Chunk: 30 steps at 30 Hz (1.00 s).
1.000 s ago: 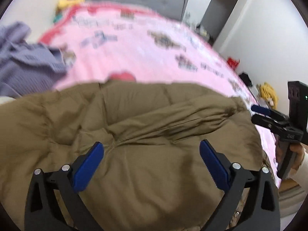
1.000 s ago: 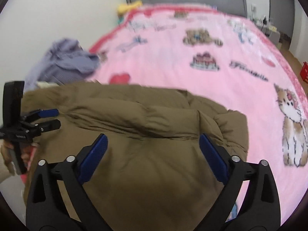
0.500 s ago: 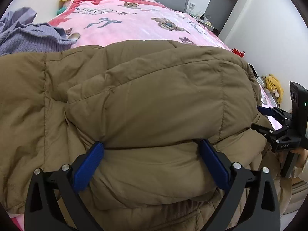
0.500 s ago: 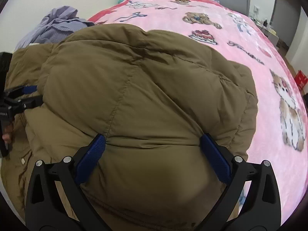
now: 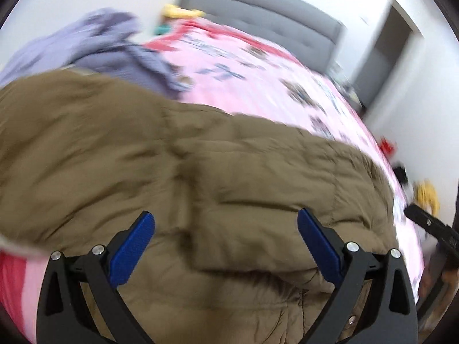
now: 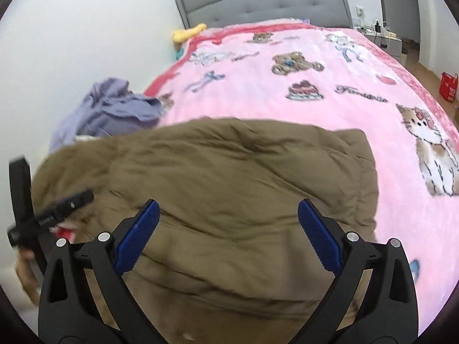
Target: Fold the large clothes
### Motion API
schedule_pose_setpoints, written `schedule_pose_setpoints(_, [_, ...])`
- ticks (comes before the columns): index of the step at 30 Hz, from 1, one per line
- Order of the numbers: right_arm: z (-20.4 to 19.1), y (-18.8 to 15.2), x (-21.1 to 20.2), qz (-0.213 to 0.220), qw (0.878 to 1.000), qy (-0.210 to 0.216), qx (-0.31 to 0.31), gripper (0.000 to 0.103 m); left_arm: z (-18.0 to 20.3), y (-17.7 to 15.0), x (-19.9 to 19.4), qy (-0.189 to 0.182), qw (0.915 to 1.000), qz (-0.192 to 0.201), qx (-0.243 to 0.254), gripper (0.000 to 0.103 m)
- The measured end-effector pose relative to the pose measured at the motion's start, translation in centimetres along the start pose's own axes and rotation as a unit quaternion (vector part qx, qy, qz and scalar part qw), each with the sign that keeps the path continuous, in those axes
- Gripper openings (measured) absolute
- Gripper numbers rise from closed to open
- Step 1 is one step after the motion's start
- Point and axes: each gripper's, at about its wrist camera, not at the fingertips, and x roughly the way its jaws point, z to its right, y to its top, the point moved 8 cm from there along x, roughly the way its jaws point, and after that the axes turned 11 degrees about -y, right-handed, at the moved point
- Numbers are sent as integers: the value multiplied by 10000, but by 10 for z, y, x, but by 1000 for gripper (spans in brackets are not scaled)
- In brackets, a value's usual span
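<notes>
**Coat lies bunched on the pink blanket, both tongs spread wide above it**

Coat — a brown padded one — lies in a puffy heap on the near end of the pink blanket, which covers the bed. Its quilted panels are creased and humped, and a folded layer sits on top of the rest.

The left tongs hang over the near part of the coat with the blue pads far apart; nothing is between them, and they grip nothing. The right tongs are spread just as wide over the coat, also empty. In the right wrist view the left tool shows at the coat's left edge, held in a hand; in the left wrist view the right tool shows at the coat's right edge, blurred.

A purple garment lies crumpled just beyond the coat's far left corner, at the blanket's edge. A grey headboard stands at the far end of the blanket, with a yellow toy near its left end. A red bag sits on the floor, well to the right of the coat — beyond the bed's edge.
</notes>
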Motion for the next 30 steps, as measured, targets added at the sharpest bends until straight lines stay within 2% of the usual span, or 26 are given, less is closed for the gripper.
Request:
schedule_pose_setpoints(3, [-32,7,-14,252,9994,29,-216,94,-34,1,-43,83,9967,473,-648,98])
schedule_pose_setpoints(4, [-42,8,-17,322,9990,20,-298,94,-49,1,-63,124,9932,762,-873,98])
schedule_pose_setpoints(6, [-58,9,-22,426,9979,-26,-480,95,-81,3,-100,302,9817,1434,-1213,98])
schedule_pose_setpoints(7, [-68,9,-24,450,9970,-108,-615,95,-103,2,-121,392,9731,1727,-1477,98])
schedule_pose_setpoints(9, [-86,8,-27,471,9949,-160,-880,95,-141,-5,-149,517,9645,1829,-1831,98])
schedule_pose_setpoints(12, [-112,7,-30,570,9902,-234,-1251,95,-206,-15,-192,1185,9532,1914,-2019,98])
schedule_pose_setpoints(14, [-129,3,-28,502,9876,-234,-1469,95,-252,-22,-217,1663,9453,1723,-2215,98])
schedule_pose_setpoints(15, [-135,1,-27,452,9865,-233,-1554,95,-278,-25,-231,1836,9383,1719,-2372,98])
schedule_pose_setpoints(18, [-158,-4,-19,293,9830,-246,-1795,95,-321,-27,-255,1709,9242,2043,-2736,98])
schedule_pose_setpoints(19, [-165,-5,-18,247,9826,-228,-1824,95,-336,-27,-260,1590,9176,2150,-2942,98])
schedule_pose_setpoints(21, [-176,-5,-17,197,9829,-176,-1821,95,-357,-28,-259,1305,9108,2201,-3241,98])
schedule_pose_setpoints(24, [-193,-3,-16,186,9829,-101,-1830,95,-368,-24,-243,1158,9111,2138,-3329,98])
schedule_pose_setpoints(28, [-207,-2,-13,153,9805,-59,-1956,95,-373,-15,-232,1275,9195,2091,-3074,98])
schedule_pose_setpoints(30, [-213,-3,-12,126,9794,-37,-2016,95,-376,-14,-232,1272,9160,2189,-3112,97])
